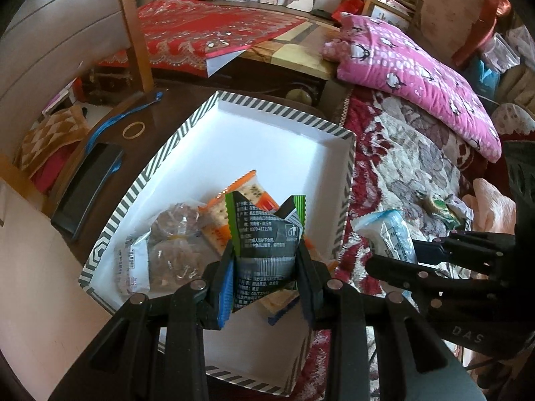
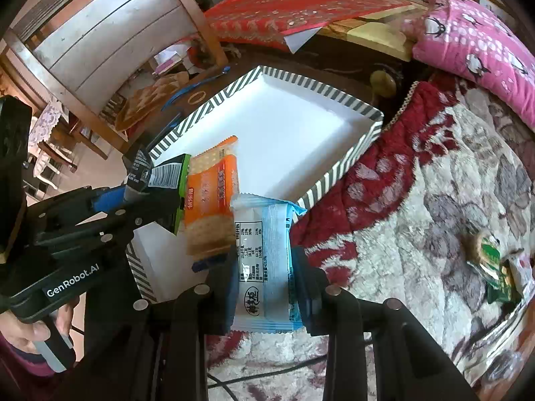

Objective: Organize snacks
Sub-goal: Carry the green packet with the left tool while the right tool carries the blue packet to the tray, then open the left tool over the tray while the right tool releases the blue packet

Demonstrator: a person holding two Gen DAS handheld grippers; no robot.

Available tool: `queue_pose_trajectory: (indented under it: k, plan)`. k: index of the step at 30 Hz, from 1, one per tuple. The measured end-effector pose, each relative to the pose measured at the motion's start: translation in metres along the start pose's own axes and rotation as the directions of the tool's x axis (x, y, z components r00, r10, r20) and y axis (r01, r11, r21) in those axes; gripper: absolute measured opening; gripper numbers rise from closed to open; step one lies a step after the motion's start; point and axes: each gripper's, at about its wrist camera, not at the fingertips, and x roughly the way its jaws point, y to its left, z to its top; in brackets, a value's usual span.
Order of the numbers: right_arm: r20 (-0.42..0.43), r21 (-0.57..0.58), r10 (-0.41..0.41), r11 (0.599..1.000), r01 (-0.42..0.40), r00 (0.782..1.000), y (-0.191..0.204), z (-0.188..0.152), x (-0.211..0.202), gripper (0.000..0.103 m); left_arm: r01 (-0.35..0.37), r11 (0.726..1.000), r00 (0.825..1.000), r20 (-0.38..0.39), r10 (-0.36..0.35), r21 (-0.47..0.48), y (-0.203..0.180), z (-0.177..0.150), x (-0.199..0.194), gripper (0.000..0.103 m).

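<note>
Green-black packet [image 1: 264, 250] clamped in left jaws above the striped box [image 1: 281, 110], blue packet [image 2: 264, 264] clamped in right jaws at its rim; drop-off step, next releasing both inside.

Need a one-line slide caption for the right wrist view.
Right gripper grips a blue-and-white snack packet beside the striped box; left gripper holds a green-and-black packet over it.

Glossy plastic snack wrappers [image 1: 264, 234], a matt paperboard box [image 1: 284, 140], and plush patterned cloth blanket [image 1: 411, 167].
</note>
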Motion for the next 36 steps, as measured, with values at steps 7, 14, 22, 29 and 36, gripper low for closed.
queue_pose_trajectory:
  k: [7, 14, 22, 29, 36]
  plan:
    - [-0.021, -0.023, 0.006, 1.0, -0.007, 1.0, 0.006, 0.013, 0.014, 0.032, -0.006, 0.999, 1.0, -0.01, 0.006, -0.034, 0.013, 0.003, 0.005, 0.032]
    - [-0.039, -0.04, 0.007, 0.999, -0.008, 0.999, 0.01, 0.026, 0.03, 0.032, -0.016, 0.997, 0.999, -0.03, 0.014, -0.074, 0.028, 0.005, 0.012, 0.032]
    - [-0.063, -0.043, -0.002, 0.999, 0.0, 0.998, 0.006, 0.044, 0.049, 0.032, -0.027, 0.995, 0.999, -0.047, 0.023, -0.092, 0.038, 0.005, 0.021, 0.032]
    - [-0.081, -0.052, -0.005, 0.999, 0.001, 0.997, 0.006, 0.057, 0.063, 0.032, -0.032, 0.994, 0.998, -0.061, 0.026, -0.104, 0.043, 0.004, 0.027, 0.032]
    - [-0.123, -0.066, -0.021, 0.998, 0.013, 0.992, 0.007, 0.066, 0.085, 0.032, -0.039, 0.993, 0.997, -0.077, 0.031, -0.113, 0.046, 0.003, 0.034, 0.032]
